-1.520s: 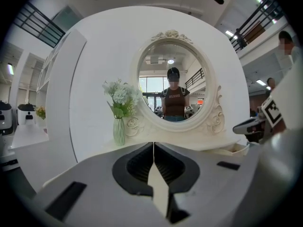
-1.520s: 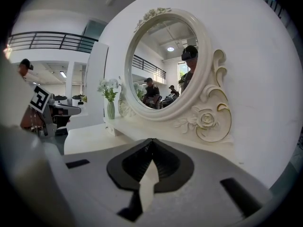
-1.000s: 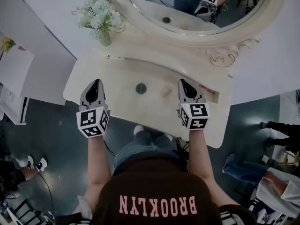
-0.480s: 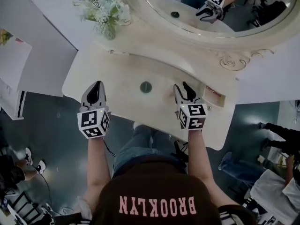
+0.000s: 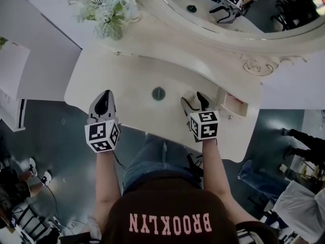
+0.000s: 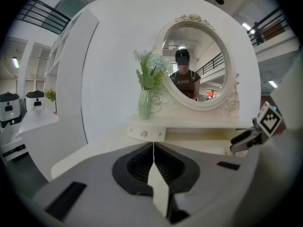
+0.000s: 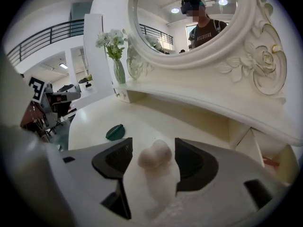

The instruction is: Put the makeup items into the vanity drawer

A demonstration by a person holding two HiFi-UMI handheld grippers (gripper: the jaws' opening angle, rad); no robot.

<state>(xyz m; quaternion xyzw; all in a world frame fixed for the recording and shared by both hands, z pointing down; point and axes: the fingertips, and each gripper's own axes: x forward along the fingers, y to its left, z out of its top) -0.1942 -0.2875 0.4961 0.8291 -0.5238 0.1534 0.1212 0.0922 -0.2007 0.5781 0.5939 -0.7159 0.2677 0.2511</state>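
Left gripper point(image 6: 153, 148): clenched, pads pressed flat together with nothing between them; held over the near left edge of the cream-white vanity table point(image 5: 127, 80).
Right gripper point(image 7: 153, 145): released, just opening wide; set low over the tabletop, right of centre.
Pale pink peanut-shaped makeup sponge point(image 7: 155, 156): on the tabletop between the right pads, with a gap on either side and no pad pressing it.
Dark green round compact point(image 5: 158, 93): flat on the tabletop between the two grippers, apart from both; in the right gripper view, left of and beyond the sponge point(image 7: 115, 132).
Small open vanity drawer point(image 5: 238, 108): pulled out at the table's right end, just right of the right gripper point(image 5: 194, 101); something reddish inside, too small to name.
Head view only: both grippers at once, left one point(image 5: 104, 96) included, plus the open drawer.
Right gripper view only: the sponge clearly, which the head view barely shows among the jaws.
Left gripper view only: a closed left-hand drawer with a jewel knob point(image 6: 144, 134), far beyond the shut pads.
Glass vase of white and green flowers point(image 6: 144, 103): at the far left, beside the oval cream-framed mirror point(image 6: 194, 67).
Mirror in both gripper views: the person's reflection.
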